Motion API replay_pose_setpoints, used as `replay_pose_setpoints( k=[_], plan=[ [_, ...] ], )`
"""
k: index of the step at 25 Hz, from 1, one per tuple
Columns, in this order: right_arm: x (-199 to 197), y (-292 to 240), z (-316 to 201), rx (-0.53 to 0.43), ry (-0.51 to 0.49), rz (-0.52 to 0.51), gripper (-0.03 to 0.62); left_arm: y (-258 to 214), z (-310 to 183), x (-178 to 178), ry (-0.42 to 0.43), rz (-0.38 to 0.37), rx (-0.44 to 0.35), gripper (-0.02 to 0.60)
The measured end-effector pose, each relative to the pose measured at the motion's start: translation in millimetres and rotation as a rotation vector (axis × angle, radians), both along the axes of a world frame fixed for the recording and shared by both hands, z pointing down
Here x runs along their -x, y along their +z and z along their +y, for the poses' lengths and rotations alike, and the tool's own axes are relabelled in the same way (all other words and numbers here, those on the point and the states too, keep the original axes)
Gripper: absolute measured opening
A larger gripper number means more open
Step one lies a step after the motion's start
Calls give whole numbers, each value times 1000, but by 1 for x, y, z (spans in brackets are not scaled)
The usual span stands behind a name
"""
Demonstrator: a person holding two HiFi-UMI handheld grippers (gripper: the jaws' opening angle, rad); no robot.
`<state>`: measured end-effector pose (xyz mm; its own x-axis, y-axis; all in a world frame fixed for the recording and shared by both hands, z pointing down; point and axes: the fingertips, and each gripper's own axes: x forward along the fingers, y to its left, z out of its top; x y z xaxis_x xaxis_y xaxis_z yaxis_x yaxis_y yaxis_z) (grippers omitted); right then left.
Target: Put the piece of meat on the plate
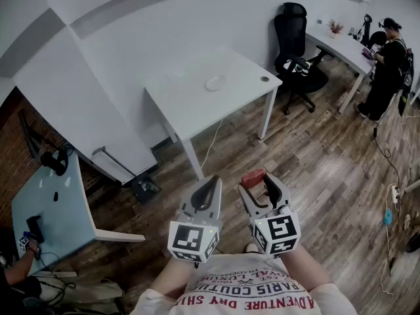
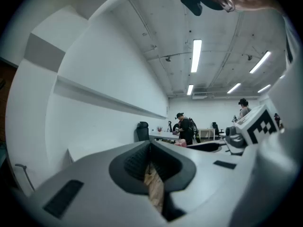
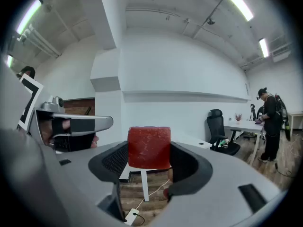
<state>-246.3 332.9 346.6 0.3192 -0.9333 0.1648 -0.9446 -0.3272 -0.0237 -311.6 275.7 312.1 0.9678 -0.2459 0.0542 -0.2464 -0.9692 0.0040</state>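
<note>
Right gripper (image 1: 258, 180) clamps red meat (image 3: 149, 147); left gripper (image 1: 212, 180) closed, empty; white table (image 1: 190, 107), likely plate (image 1: 215, 83), ahead.

We're looking down on a dark wood-plank floor (image 1: 315, 176), and ahead a white worktop (image 1: 197, 110) stands near the plain white wall (image 1: 131, 44). To the right, a black office chair (image 1: 296, 44) sits beside a long white desk (image 1: 341, 48). On the left we catch a brick wall (image 1: 10, 143) and a pale blue table (image 1: 52, 202). Overhead, strip lights (image 2: 196, 56) glow on the ceiling.
</note>
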Motion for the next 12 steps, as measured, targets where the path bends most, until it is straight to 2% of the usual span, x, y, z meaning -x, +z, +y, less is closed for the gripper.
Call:
replay_pose_setpoints(
  k=[12],
  plan=[
    [-15, 5, -5, 5, -36, -27, 279, 7, -16, -23, -1, 12, 15, 8]
  ],
)
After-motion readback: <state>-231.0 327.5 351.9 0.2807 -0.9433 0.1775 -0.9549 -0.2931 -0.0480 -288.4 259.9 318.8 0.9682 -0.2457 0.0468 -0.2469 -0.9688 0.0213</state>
